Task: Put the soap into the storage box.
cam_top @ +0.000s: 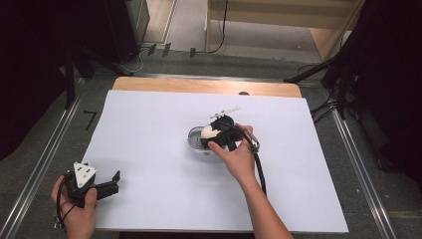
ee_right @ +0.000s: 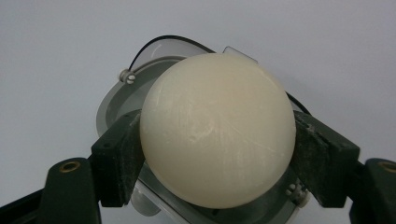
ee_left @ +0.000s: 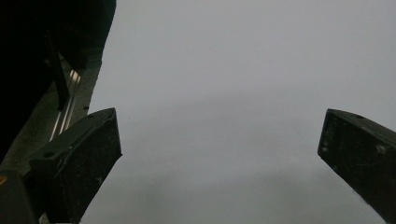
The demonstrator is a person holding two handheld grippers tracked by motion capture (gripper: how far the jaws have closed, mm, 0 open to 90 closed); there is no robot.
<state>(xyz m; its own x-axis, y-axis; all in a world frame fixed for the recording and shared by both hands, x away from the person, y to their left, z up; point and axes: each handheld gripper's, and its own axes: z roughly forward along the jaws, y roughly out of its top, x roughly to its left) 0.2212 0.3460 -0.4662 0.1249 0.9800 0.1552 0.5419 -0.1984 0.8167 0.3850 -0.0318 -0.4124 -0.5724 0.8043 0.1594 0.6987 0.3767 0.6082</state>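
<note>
At the near left corner of the bench (cam_top: 149, 199) the left gripper (cam_top: 107, 185) rested low in the person's hand, its jaws spread wide with nothing between them but the pale sheet covering the top. It looked parked, waiting its turn.

The work was at the middle of the bench, a little right of centre. There the right gripper (ee_right: 217, 154) had its jaws closed on a cream-white ball (ee_right: 217, 128), one pad pressed to each flank, the grip seeming square across the widest part. Directly below the ball sat a small grey container (ee_right: 112, 105) with a clear rim and a thin black wire looping round its far edge. From the high view the ball (cam_top: 208, 132) hung over the container's mouth (cam_top: 194, 142); whether it touched the rim I could not tell. A thin white stick-like object (cam_top: 225, 111) lay just beyond, on the far side.

I judged the step to be either setting the ball into the container or lifting it out. Either way the next move called for a steady vertical path, keeping the ball centred over the opening so it would not catch the rim, and the jaws held firm, since a smooth round thing can slip.
</note>
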